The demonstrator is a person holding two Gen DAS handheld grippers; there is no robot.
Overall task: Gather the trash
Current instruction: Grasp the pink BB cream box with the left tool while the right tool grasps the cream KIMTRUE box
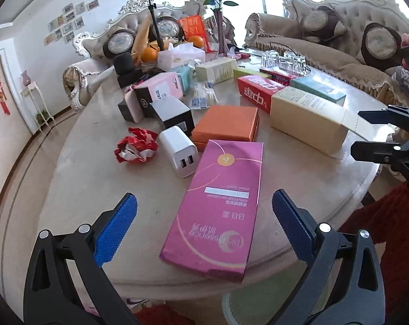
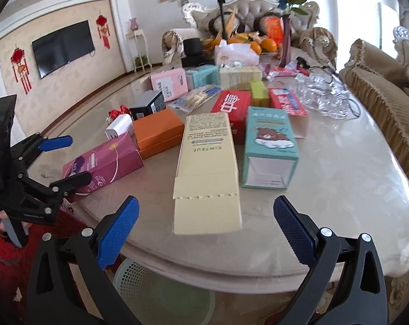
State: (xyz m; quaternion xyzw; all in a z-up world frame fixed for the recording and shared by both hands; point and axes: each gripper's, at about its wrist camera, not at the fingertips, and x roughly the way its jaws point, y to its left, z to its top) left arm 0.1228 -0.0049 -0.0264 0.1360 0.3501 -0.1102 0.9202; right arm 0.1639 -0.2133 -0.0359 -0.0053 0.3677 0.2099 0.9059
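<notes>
Marble tabletop [image 1: 82,189], crowded with cartons. My left gripper [image 1: 204,216] hangs spread wide and empty over the near edge, its blue pads [image 1: 117,227] flanking the magenta box [image 1: 218,203]. My right gripper [image 2: 204,224] is likewise spread and empty, facing the cream carton [image 2: 207,168] with its open flap. A crumpled red wrapper [image 1: 136,149], probably the clearest trash, lies left of the white charger [image 1: 180,154]. A mesh bin [image 2: 163,292] stands below the near edge. Risk: the cartons sit close together, so a wide closing stroke could shove a neighbour off the rim; the open flap may buckle under the pinch.
</notes>
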